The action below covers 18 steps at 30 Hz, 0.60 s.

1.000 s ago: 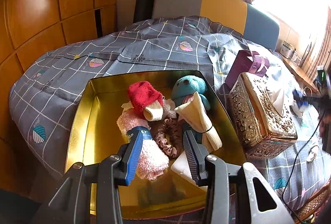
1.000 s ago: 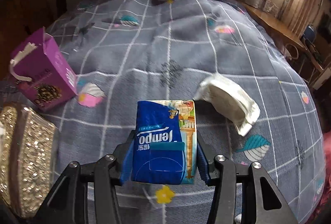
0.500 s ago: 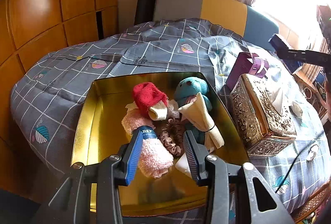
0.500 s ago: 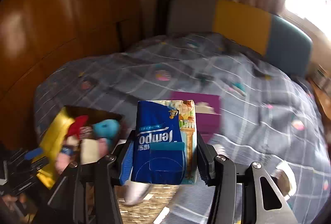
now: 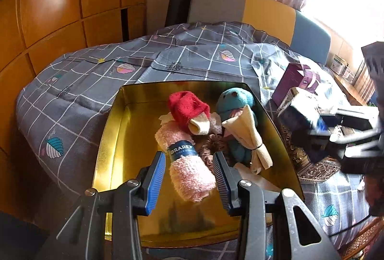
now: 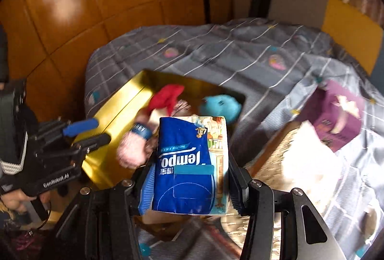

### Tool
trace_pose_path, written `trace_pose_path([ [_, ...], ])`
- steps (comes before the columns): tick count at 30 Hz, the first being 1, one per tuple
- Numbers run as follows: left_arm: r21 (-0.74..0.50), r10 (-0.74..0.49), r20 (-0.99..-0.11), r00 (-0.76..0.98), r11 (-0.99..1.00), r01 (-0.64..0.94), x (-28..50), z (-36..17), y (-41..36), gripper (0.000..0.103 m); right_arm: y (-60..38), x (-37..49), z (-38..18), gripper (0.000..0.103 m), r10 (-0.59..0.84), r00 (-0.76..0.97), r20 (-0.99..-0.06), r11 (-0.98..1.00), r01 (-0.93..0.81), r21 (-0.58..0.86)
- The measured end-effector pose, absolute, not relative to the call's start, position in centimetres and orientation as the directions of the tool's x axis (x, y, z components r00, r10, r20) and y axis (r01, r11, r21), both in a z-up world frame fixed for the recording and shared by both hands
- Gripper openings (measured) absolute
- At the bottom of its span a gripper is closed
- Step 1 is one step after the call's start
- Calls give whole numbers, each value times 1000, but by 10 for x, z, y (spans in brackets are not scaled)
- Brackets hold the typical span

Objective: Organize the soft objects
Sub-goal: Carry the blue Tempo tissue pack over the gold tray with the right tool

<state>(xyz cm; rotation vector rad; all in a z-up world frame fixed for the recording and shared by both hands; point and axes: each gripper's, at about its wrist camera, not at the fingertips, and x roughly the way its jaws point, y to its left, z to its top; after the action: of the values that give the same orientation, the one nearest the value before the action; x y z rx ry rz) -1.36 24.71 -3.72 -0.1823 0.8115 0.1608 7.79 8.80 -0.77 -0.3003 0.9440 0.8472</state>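
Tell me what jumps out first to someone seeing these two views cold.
The blue tissue pack, clamped in the right gripper, fills the right wrist view. Beyond it sits the shiny gold tin on the grey checked quilt, holding a red sock, a teal plush toy and a pink fluffy roll. The left gripper hangs open above that roll.
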Motion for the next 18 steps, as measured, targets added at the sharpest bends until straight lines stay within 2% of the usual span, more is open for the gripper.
trace_pose_path([
  [11,-119,195,-695,692,918,-378,-27,-20,308,41,147,49,-41,52,522,153,-839,514,-842,166],
  [18,-125,208,-711,672,903,-412,-28,-27,322,41,194,31,-81,52,492,54,-869,434,-880,191],
])
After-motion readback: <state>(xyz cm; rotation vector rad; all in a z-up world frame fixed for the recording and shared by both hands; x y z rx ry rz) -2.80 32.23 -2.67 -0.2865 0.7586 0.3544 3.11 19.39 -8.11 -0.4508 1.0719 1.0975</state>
